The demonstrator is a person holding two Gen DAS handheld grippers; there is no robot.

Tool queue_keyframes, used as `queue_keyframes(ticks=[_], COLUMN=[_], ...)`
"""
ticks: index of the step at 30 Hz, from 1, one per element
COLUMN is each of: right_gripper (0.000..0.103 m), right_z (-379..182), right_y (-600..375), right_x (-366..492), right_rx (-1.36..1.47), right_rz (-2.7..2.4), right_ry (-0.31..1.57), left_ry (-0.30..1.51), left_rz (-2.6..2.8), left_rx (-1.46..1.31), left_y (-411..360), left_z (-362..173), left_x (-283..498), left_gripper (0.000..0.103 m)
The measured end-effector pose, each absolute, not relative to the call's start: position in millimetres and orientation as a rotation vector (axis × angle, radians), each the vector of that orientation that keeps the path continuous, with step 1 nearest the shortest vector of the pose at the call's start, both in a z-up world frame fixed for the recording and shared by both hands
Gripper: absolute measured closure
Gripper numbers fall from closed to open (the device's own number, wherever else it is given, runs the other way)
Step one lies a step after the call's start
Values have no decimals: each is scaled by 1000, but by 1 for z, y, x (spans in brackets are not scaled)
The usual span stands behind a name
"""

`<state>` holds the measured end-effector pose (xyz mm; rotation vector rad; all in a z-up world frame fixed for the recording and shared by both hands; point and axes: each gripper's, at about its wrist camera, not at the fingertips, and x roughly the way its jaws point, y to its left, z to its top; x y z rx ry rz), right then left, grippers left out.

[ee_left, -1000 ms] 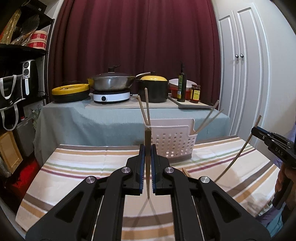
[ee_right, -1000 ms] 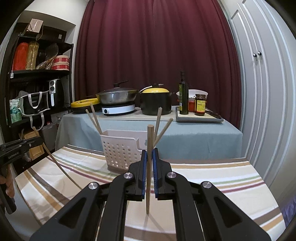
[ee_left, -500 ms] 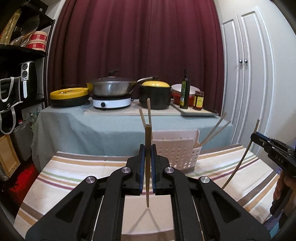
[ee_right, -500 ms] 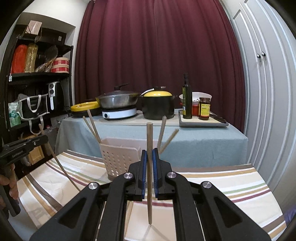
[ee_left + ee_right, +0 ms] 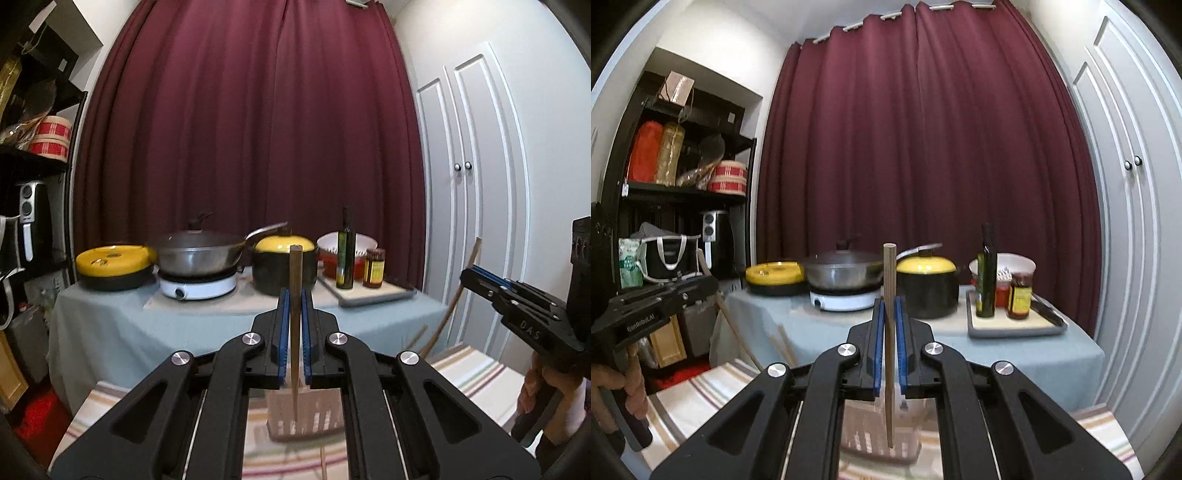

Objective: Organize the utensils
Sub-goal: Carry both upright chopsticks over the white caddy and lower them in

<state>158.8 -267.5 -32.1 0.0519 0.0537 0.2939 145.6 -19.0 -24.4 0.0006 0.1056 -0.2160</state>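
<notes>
left tongs (image 5: 294,334) clamp upright chopstick (image 5: 295,295) | right tongs (image 5: 889,343) clamp upright chopstick (image 5: 889,295) | above basket (image 5: 306,421)

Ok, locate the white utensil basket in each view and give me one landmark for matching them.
Left wrist view: the white utensil basket sits bottom centre, below the left hand-held gripper, mostly hidden.
Right wrist view: bottom centre, behind the right hand-held gripper, blurred.
Shared landmark: the yellow-lidded black pot on the back table.
</notes>
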Motion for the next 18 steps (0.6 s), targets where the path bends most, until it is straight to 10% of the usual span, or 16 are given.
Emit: queue_keyframes(ticks=[18], right_gripper=[96], right_z=[-71], right_y=[-254], right_x=[242], right_rx=[58], right_rz=[289], right_ry=[146], left_ry=[129], left_rz=[-193], left_rx=[8], left_y=[-39], left_z=[-43], left_x=[247], left_gripper=[96])
